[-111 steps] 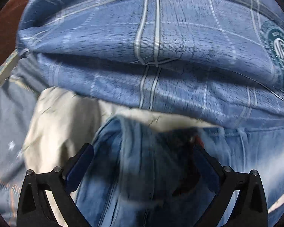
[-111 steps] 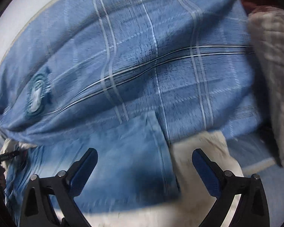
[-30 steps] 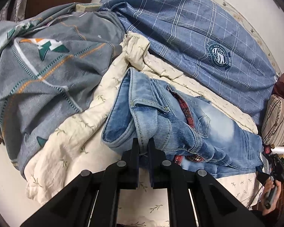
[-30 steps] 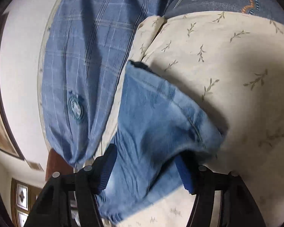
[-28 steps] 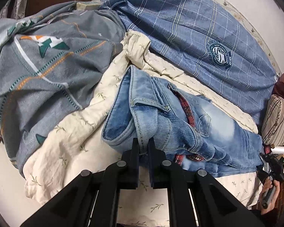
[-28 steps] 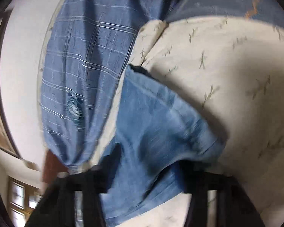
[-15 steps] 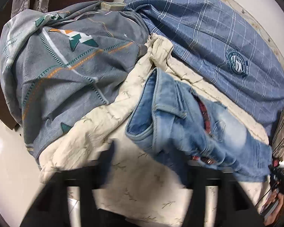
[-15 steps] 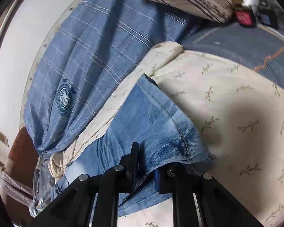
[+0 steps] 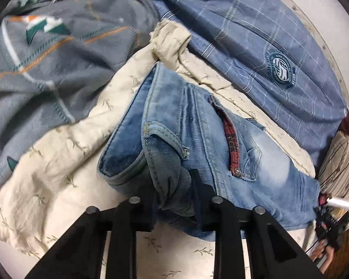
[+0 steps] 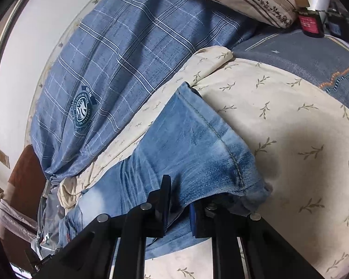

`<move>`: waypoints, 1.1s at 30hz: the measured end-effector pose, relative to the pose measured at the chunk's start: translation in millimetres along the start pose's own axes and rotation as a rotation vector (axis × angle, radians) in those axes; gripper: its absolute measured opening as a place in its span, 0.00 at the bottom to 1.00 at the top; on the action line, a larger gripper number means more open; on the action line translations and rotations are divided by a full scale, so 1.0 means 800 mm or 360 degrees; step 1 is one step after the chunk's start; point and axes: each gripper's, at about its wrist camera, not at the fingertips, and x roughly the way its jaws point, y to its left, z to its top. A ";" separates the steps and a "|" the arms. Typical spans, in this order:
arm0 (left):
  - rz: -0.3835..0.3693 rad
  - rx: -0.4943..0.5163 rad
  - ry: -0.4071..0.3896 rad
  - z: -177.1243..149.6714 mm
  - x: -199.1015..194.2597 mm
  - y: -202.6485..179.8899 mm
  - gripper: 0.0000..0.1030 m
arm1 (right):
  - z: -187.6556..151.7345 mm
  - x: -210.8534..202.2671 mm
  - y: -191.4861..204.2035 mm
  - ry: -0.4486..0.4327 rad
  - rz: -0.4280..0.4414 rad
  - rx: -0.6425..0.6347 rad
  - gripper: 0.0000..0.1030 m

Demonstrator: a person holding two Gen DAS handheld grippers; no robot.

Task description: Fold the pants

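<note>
Cream sheet (image 9: 65, 153) with leaf print covers the bed; jeans (image 9: 197, 139) lie across it beside a blue plaid pillow (image 9: 255, 34). Left gripper (image 9: 174, 195) pinches bunched waistband denim, jaws wider than a second ago. Right gripper (image 10: 179, 200) is clamped on the hem, unchanged since half a second ago.

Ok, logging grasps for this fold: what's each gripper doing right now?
Left gripper: closed on the jeans waistband.
Right gripper: closed on the jeans' hem end.
</note>
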 end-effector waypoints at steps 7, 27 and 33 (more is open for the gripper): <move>0.0055 0.0150 -0.0113 0.017 -0.038 -0.011 0.21 | -0.004 -0.011 0.009 -0.0006 0.0067 -0.0047 0.14; 0.0520 0.0527 -0.0443 -0.005 -0.123 -0.067 0.44 | 0.026 -0.064 -0.053 0.0089 -0.0013 0.0146 0.18; 0.0251 0.0681 -0.0422 -0.010 -0.101 -0.134 0.54 | 0.016 -0.039 -0.048 0.0375 -0.0120 0.0047 0.21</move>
